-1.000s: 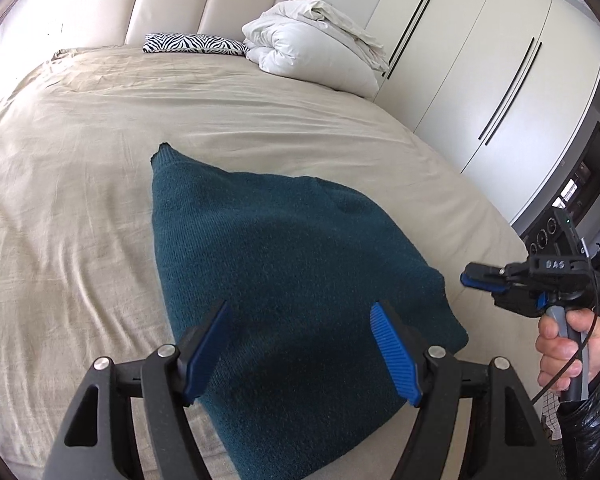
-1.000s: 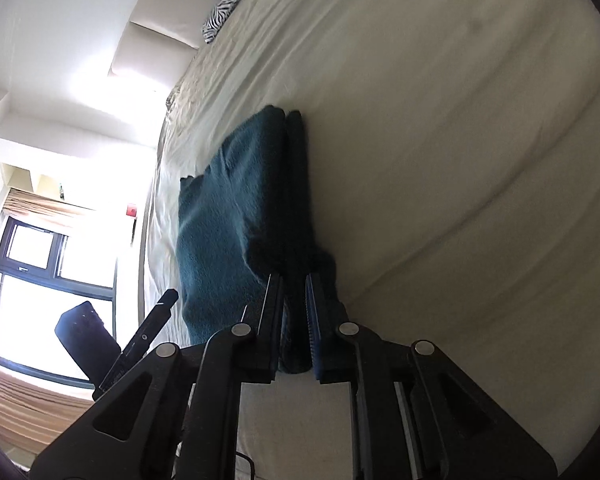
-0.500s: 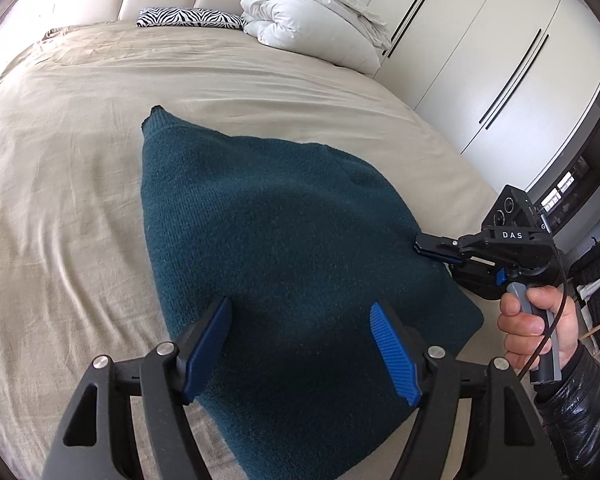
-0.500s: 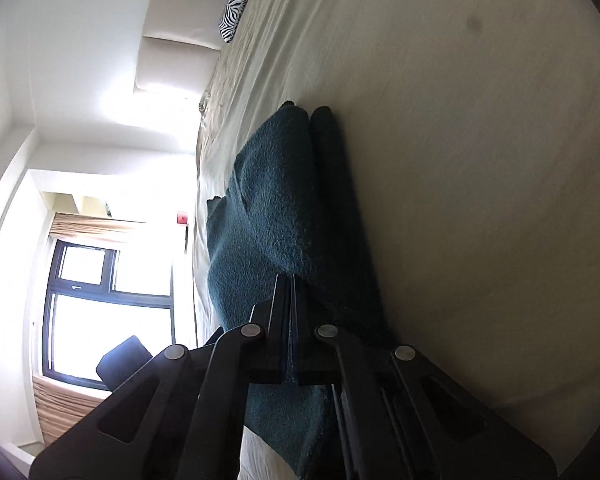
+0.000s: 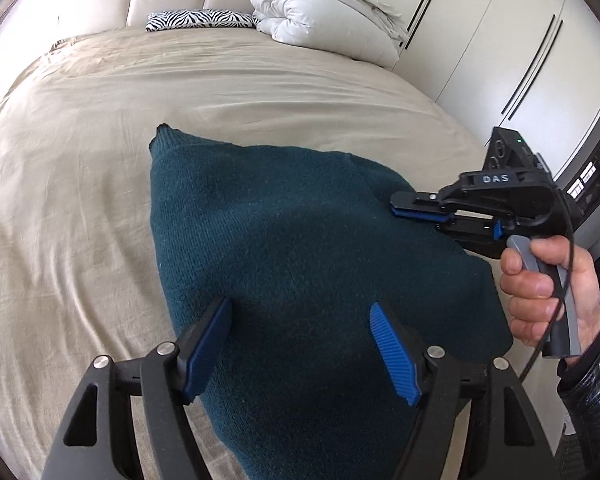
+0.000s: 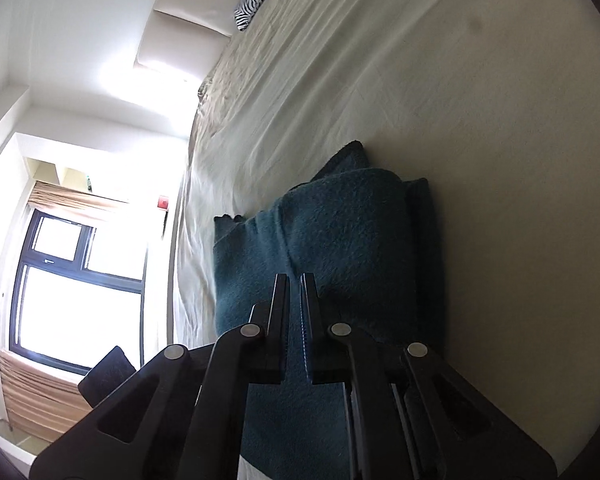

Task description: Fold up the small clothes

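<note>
Teal knitted sweater (folded, fuzzy) lies beneath wide-spread left tongs; right tongs nearly closed, empty.

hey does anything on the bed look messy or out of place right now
Nothing is damaged or spilled. The folded teal sweater lies skewed, its far corner poking out, and the beige sheet is wrinkled.

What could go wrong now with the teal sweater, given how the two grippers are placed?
1. The right gripper has its jaws nearly shut over the teal sweater, with no knit visibly between them; it may snag or drag the top layer.
2. The left gripper is open and holds nothing, so a pull may slide the whole folded pile across the bed sheet and spoil the fold.
</note>
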### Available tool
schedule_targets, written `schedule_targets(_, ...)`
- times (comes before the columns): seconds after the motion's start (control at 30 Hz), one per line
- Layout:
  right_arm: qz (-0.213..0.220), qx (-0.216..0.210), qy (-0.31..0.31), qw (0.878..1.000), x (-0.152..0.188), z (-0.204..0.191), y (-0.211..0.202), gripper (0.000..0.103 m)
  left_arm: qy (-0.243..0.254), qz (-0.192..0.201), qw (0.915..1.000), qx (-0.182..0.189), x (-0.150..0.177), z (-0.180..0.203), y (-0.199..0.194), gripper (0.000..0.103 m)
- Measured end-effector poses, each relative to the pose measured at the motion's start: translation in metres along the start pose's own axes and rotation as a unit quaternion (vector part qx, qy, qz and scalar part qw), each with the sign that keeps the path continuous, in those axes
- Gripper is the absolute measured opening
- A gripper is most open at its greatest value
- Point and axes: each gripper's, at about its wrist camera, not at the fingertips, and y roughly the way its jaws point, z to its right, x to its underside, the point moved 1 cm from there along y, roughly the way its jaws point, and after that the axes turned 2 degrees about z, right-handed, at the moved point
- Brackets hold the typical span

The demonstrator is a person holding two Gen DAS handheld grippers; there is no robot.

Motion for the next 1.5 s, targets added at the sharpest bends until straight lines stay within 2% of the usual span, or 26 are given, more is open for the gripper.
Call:
schedule_targets(0.1, 0.018, -0.029, 0.024, 0.999, -0.004, 0.017, 0.0, 0.002, 0.003, -0.004, 1.0, -0.004, 0.0, 0.001, 0.002, 0.074)
schedule_targets(0.27, 0.049, 0.008, 0.008, 0.999, 0.004, 0.009, -0.03, 0.006, 0.002, -0.005, 1.0, -0.006, -0.001, 0.002, 0.003, 0.074)
schedule_targets(0.4, 0.045, -0.041, -0.041, 0.997, 0.036, -0.019, -0.065, 0.007, -0.002, -0.005, 0.9999, -0.009, -0.001, 0.005, 0.004, 0.074)
schedule_targets(0.47, 0.026, -0.051, -0.059, 0.997, 0.057, -0.026, -0.07, 0.007, -0.001, -0.006, 0.9999, -0.011, 0.0, 0.006, 0.003, 0.074)
schedule_targets(0.53, 0.0, -0.042, -0.071, 0.997, 0.078, -0.023, -0.064, 0.007, -0.001, -0.006, 0.9999, -0.011, 0.002, 0.007, 0.002, 0.074)
schedule_targets(0.63, -0.026, 0.003, -0.06, 0.998, 0.099, 0.006, -0.052, 0.007, 0.001, -0.005, 0.9999, -0.009, 0.006, 0.006, 0.001, 0.074)
schedule_targets(0.67, -0.025, -0.004, -0.05, 0.998, 0.103, 0.018, -0.052, 0.007, 0.004, -0.005, 0.9999, -0.01, 0.007, 0.006, 0.001, 0.074)
schedule_targets(0.73, -0.011, -0.027, -0.03, 0.999, 0.108, 0.029, -0.064, 0.005, 0.005, -0.003, 0.9999, -0.009, 0.009, 0.006, -0.002, 0.074)
schedule_targets(0.9, 0.039, 0.011, -0.066, 0.997, 0.107, 0.014, -0.093, 0.009, -0.052, 0.019, 0.9984, 0.016, 0.01, -0.014, -0.03, 0.075)
schedule_targets(0.93, 0.05, 0.02, -0.077, 0.996, 0.107, 0.01, -0.103, 0.017, -0.063, 0.028, 0.9975, 0.015, 0.011, -0.021, -0.037, 0.076)
schedule_targets(1.0, 0.071, 0.037, -0.091, 0.993, 0.103, 0.0, -0.116, 0.044, -0.091, 0.037, 0.9951, 0.013, 0.014, -0.036, -0.045, 0.077)
schedule_targets(1.03, 0.082, 0.04, -0.092, 0.992, 0.099, -0.001, -0.12, 0.061, -0.105, 0.036, 0.9937, 0.014, 0.015, -0.043, -0.046, 0.078)
schedule_targets(1.07, 0.089, 0.039, -0.091, 0.991, 0.095, -0.003, -0.122, 0.063, -0.117, 0.032, 0.9925, 0.016, 0.016, -0.05, -0.045, 0.078)
schedule_targets(1.17, 0.075, 0.03, -0.082, 0.993, 0.082, -0.003, -0.115, 0.063, -0.138, 0.014, 0.9901, 0.02, 0.021, -0.062, -0.038, 0.078)
schedule_targets(1.33, 0.038, 0.014, -0.044, 0.998, 0.061, 0.004, -0.081, 0.063, -0.171, -0.03, 0.9832, 0.056, 0.034, -0.066, -0.015, 0.078)
schedule_targets(1.5, -0.004, 0.022, -0.029, 0.999, 0.042, 0.009, -0.039, 0.063, -0.175, -0.034, 0.9811, 0.075, 0.032, -0.059, -0.006, 0.078)
